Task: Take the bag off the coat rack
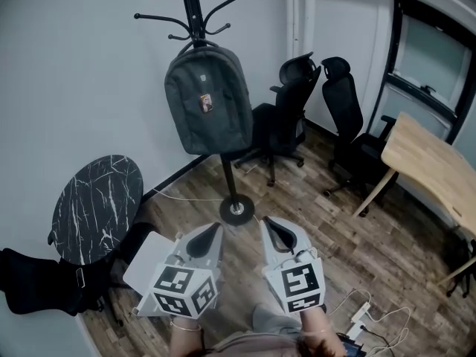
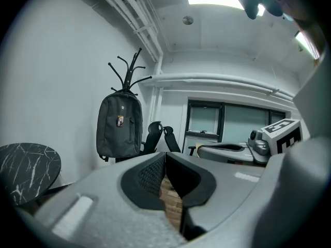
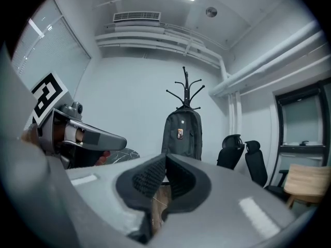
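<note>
Left tool [image 1: 213, 234]: its jaws are pressing together with nothing between them, and it is pointing forward over the floor, just beside the right tool.
Right tool [image 1: 271, 227]: its jaws are likewise sitting closed and empty, and it is aiming level toward the rack.
Wood-plank floor [image 1: 372, 251]: it is running under both tools, and a white power strip [image 1: 359, 314] is lying on it at the near right.
Marble-topped side table [image 1: 97, 207]: round and black, it is standing by the wall at the left.
Coat rack [image 1: 195, 6]: it is standing upright on a round base ahead of both tools, near the wall.
Backpack [image 1: 208, 99]: dark grey with a small tag on its front, it is hanging high on the rack against the pole, well apart from both tools.
Office chairs [image 1: 286, 117]: two black ones are standing beyond the rack, toward the corner.
Wooden desk [image 1: 431, 169]: it is standing at the far right below the window.
</note>
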A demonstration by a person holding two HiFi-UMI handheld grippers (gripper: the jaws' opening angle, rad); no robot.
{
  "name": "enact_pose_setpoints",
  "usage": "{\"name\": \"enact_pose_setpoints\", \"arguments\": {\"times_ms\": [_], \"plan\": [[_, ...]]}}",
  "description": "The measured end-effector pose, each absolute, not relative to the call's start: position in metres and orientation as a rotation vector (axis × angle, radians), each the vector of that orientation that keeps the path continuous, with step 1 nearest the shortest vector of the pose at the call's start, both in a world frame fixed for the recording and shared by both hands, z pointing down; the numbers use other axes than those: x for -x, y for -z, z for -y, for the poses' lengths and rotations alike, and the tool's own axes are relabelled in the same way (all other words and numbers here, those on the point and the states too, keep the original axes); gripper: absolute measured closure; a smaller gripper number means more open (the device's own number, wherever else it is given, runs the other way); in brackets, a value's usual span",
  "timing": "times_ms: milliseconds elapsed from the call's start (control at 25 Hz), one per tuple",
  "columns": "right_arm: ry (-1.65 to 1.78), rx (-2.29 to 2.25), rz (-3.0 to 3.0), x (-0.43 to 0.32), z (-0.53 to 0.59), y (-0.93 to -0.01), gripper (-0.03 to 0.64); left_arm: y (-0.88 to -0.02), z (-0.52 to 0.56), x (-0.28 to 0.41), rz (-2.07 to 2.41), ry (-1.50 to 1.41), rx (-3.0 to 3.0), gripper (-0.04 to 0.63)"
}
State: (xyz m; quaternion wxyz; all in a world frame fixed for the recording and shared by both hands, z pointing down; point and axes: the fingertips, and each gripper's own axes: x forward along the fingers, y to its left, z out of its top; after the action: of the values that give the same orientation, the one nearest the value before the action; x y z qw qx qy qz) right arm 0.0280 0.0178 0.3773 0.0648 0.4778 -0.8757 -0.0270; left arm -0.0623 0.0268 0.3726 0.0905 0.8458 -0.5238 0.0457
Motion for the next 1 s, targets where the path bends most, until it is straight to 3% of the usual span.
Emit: {"name": "enact_pose_setpoints", "arguments": {"times_ms": [1000], "plan": [[0.088,-1.339,2.750,-0.038,0.059,-0.371,0.621,-0.378,0.044,0.054,1.655,-0.142,-2.438,0.582]]}}
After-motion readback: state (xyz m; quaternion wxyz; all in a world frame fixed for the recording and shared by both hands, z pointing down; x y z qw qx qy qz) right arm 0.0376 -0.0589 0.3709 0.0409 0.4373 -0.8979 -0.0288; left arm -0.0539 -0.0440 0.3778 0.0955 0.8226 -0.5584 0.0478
